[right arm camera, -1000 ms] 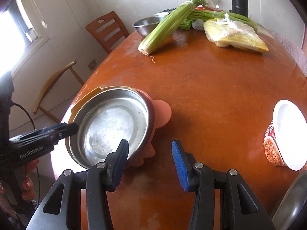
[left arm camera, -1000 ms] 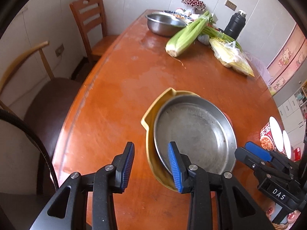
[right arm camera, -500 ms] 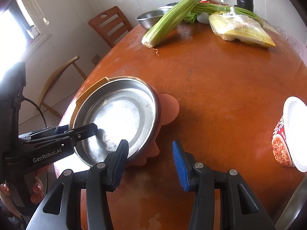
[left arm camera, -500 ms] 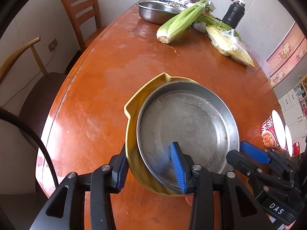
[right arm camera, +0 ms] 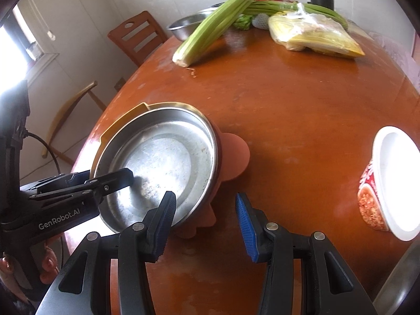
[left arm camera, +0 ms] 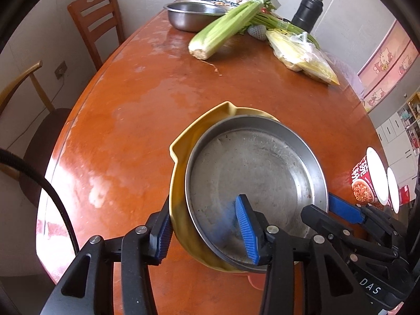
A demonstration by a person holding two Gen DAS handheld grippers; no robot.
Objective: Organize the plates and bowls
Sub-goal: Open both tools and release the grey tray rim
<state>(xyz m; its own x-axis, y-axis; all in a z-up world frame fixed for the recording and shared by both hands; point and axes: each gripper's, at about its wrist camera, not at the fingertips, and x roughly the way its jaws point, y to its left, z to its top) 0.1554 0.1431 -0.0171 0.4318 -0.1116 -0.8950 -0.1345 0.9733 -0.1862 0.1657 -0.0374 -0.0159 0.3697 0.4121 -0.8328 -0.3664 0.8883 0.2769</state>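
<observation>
Scuffed steel pan (left arm camera: 258, 173), glossy wood table (left arm camera: 126, 120)

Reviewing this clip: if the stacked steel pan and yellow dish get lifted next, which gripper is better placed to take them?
Left. The left gripper, whose jaws have just been opening, straddles the near rims of the yellow dish and steel pan. The right gripper hangs open beside the stack over the pink mat, holding nothing.

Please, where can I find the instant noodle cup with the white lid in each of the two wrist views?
Left wrist view: instant noodle cup at the right edge, beyond the right gripper.
Right wrist view: cup at the right edge, on the table.
Shared landmark: the celery bunch at the table's far end.
</observation>
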